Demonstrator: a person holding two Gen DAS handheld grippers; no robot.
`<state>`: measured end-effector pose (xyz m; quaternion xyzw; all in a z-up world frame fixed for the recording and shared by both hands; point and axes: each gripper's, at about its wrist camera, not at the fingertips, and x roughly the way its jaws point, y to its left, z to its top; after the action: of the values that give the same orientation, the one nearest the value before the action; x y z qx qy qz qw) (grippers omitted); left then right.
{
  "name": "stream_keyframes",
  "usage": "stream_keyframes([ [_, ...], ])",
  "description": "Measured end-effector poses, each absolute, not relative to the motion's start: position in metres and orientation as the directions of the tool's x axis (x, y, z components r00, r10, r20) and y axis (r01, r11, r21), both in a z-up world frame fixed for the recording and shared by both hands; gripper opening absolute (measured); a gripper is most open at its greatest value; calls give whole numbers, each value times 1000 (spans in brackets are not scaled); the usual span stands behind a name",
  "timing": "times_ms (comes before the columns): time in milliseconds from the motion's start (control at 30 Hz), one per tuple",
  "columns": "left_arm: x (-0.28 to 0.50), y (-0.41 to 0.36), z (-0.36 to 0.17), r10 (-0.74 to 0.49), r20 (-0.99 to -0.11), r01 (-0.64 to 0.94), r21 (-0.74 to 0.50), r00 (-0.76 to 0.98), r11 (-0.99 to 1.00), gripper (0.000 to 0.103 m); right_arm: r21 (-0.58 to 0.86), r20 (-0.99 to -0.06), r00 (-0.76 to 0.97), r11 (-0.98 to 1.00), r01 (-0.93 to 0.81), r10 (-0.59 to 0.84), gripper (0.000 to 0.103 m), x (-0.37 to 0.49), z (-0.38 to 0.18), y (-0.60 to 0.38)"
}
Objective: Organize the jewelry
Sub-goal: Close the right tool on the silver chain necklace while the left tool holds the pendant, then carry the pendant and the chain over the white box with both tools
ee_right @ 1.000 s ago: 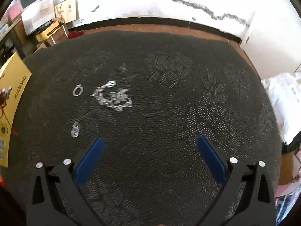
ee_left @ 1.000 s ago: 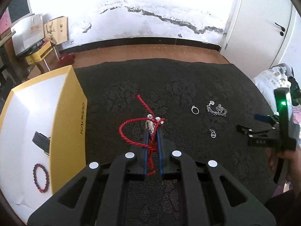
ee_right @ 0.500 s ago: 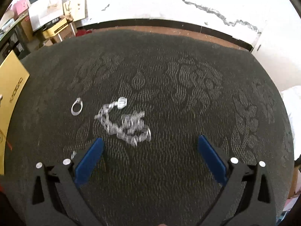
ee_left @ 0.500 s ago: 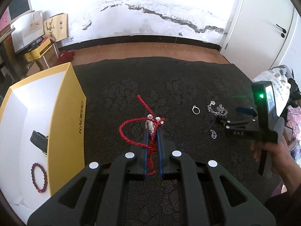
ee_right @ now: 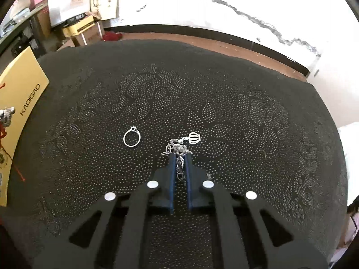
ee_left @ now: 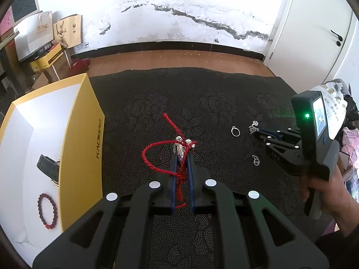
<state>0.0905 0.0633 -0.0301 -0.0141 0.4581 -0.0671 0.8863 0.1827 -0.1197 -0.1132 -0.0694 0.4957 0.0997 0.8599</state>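
My left gripper (ee_left: pixel 181 155) is shut on a red cord necklace (ee_left: pixel 154 159) with silver charms, held over the black patterned cloth (ee_left: pixel 202 94). My right gripper (ee_right: pixel 179 157) is shut on a silver chain bracelet (ee_right: pixel 179 146); its round cage charm (ee_right: pixel 194 137) lies just past the tips. In the left wrist view the right gripper (ee_left: pixel 255 131) reaches in from the right, held by a hand (ee_left: pixel 325 192). A silver ring (ee_right: pixel 132 136) (ee_left: pixel 235 131) lies left of the bracelet. A small silver pendant (ee_left: pixel 255 160) lies nearer to me.
An open yellow box (ee_left: pixel 89 139) with a white inside stands at the left, holding a dark red bead bracelet (ee_left: pixel 48 210) and a black item (ee_left: pixel 47 164). Cardboard boxes and bags (ee_left: pixel 51 47) sit by the far wall. A white door (ee_left: pixel 314 33) is at the right.
The right gripper moved left across the cloth to the silver chain bracelet and went from wide open to shut on it. The left gripper stayed still with the red cord.
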Motion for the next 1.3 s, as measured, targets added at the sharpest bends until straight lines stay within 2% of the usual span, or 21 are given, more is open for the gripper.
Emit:
stream_keyframes([
  [333,93,63,-26,-110,-808,89,-71,578,993,9,76,-812,557,977,-200,178,7,163,-47,-118],
  [600,82,64,3,-96,-786,81,-59,611,995,9,109,-762,609,971,-212,218,7,135,16,-102],
  [933,52,98,49,-46,-749,13,-50,662,999,9,133,-709,624,931,-340,329,7,100,75,-46],
  [1300,15,186,75,59,-722,-131,-44,690,990,9,133,-672,588,854,-502,451,7,69,109,61],
])
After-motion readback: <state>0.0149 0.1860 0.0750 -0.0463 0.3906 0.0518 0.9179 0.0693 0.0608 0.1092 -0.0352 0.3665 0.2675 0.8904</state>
